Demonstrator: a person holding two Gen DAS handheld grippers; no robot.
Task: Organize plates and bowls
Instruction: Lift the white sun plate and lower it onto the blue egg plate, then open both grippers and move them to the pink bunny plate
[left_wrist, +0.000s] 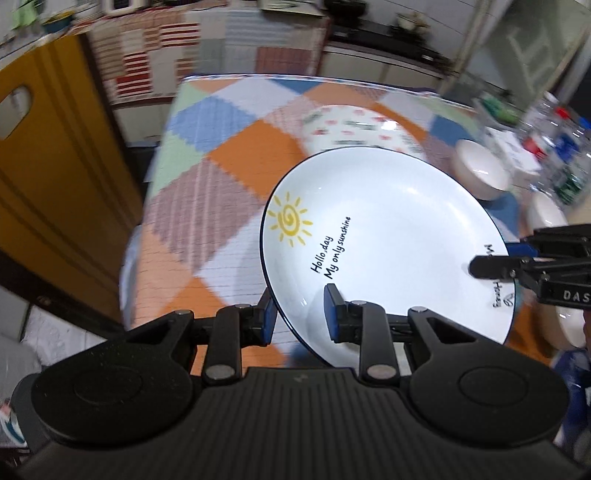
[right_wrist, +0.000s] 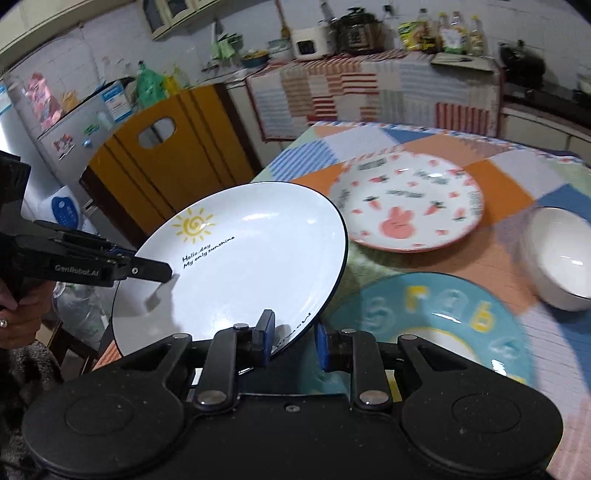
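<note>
A white plate with a dark blue rim, a yellow sun and black writing (left_wrist: 388, 236) (right_wrist: 243, 266) is held tilted above the table. My left gripper (left_wrist: 299, 317) is shut on its near rim; it enters the right wrist view from the left (right_wrist: 147, 271). My right gripper (right_wrist: 293, 341) is shut on the opposite rim; it enters the left wrist view from the right (left_wrist: 491, 266). A carrot-and-rabbit plate (right_wrist: 406, 206) (left_wrist: 354, 125) lies on the table. A teal lettered plate (right_wrist: 443, 317) lies under my right gripper. A white bowl (right_wrist: 557, 258) (left_wrist: 480, 170) stands at right.
The table wears a checked patchwork cloth (left_wrist: 229, 155) (right_wrist: 491, 177). More white bowls (left_wrist: 546, 214) stand at the right edge. Bottles and jars (left_wrist: 561, 147) crowd the far right. A yellow chair (right_wrist: 166, 147) (left_wrist: 48, 177) stands left of the table.
</note>
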